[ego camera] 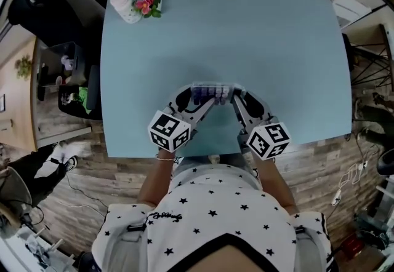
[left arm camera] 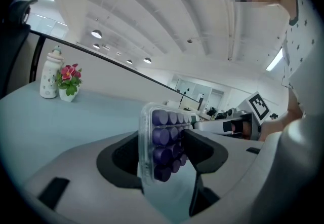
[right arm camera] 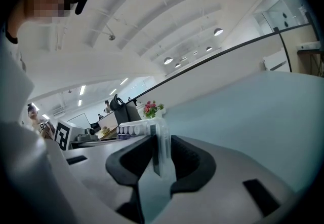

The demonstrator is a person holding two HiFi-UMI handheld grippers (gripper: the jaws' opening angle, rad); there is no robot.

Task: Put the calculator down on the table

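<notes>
Left gripper and right gripper each clamp one end of the calculator, carrying it between them over the near part of the pale blue desk, just in front of the person. The calculator looks like a small, rigid slab in a clear plastic shell, probably light, smooth and a little slippery. The two short ends of the casing, where it is now held, seem the safest places to grip, away from the keys. The head view alone takes in the whole desk, with a white bottle and a small pot of pink flowers at its far left corner, well apart from the grippers. The left gripper view alone shows the rows of round purple keys. The right gripper view shows only the thin clear edge pinched between dark pads. No view settles whether the calculator touches the desk.
</notes>
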